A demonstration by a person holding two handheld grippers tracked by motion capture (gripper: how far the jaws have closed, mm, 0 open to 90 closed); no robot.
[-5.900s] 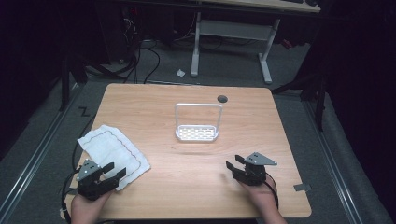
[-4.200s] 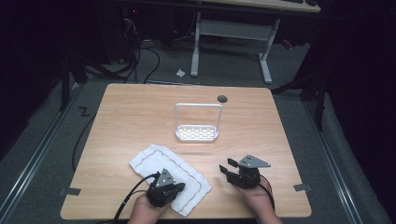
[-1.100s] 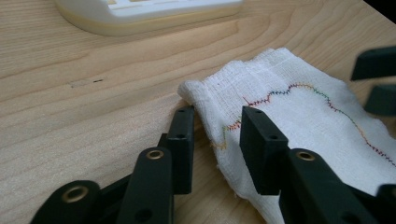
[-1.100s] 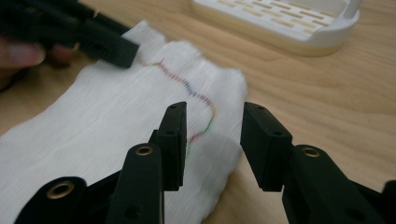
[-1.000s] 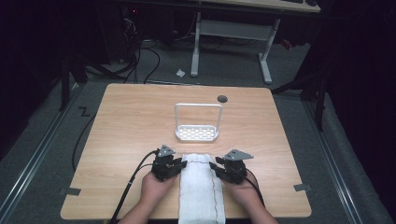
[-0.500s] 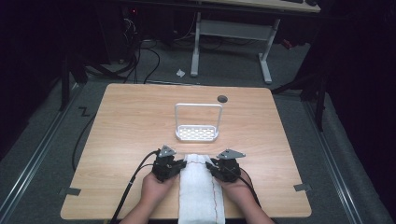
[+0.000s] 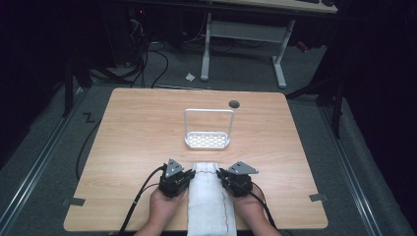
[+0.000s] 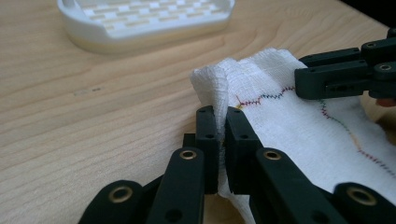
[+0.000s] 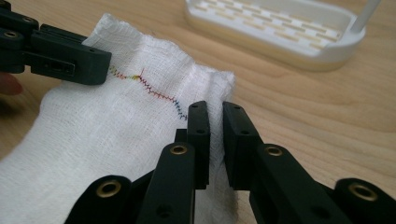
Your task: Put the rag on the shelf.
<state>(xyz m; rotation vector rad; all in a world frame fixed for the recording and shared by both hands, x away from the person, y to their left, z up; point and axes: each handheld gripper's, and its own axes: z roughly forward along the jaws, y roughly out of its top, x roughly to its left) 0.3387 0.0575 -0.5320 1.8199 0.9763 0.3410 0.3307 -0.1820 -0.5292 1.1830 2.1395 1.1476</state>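
From my remote seat I see the wooden table [image 7: 147, 128] unchanged, while the white cloth [image 7: 209, 201], which lay spread near the table's 8 o'clock corner in the oldest frame, now sits at the 6 o'clock edge as a narrow folded strip. Its long axis runs 12 to 6, the far end pointing at the white rack [image 7: 208, 140] just beyond it toward 12. The left gripper [image 7: 183, 178] sits at the strip's 9 o'clock side, the right gripper [image 7: 223, 177] at its 3 o'clock side; both were wider a second ago and have just been closing. Each now pinches a raised fold at the cloth's far corners, jaws pressed on fabric.
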